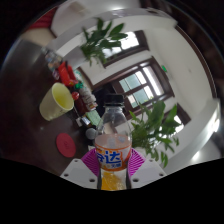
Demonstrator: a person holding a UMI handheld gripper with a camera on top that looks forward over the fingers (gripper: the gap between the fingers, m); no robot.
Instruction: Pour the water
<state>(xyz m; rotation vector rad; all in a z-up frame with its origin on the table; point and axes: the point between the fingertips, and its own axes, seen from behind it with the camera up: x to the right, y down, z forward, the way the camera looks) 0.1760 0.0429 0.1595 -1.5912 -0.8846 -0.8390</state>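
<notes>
Both fingers of our gripper (pixel 112 170) sit at the sides of a clear plastic bottle with an orange label and orange liquid (pixel 113 150), and the magenta pads (pixel 92 158) show against its lower body on either side. We cannot see a gap between pads and bottle, so the jaws appear narrow and closed on it, holding it. No hand or arm of ours shows in the gripper view; we can only say that the whole scene leans, the window and table running at a slant, while the bottle stands straight along the fingers.

That bottle rises upright between the fingers, its pale cap (pixel 113 100) topping it ahead of us. Its label carries blue lettering, and the orange liquid fills the lower part.

Beyond the bottle and off to the left lies a dark tabletop (pixel 30 120). On it we see a yellow plastic cup (pixel 60 100), tilted in the view with its mouth facing up and left, well apart from the bottle. Near the cup stand several small items, among them something red (pixel 66 74) and a round red disc (pixel 66 145) closer to the fingers; we cannot tell what they are.

Behind the bottle to the right grows a leafy green houseplant (pixel 160 125). Another green plant (pixel 103 40) hangs farther back, beside a dark-framed window (pixel 135 82) in a pale wall.
</notes>
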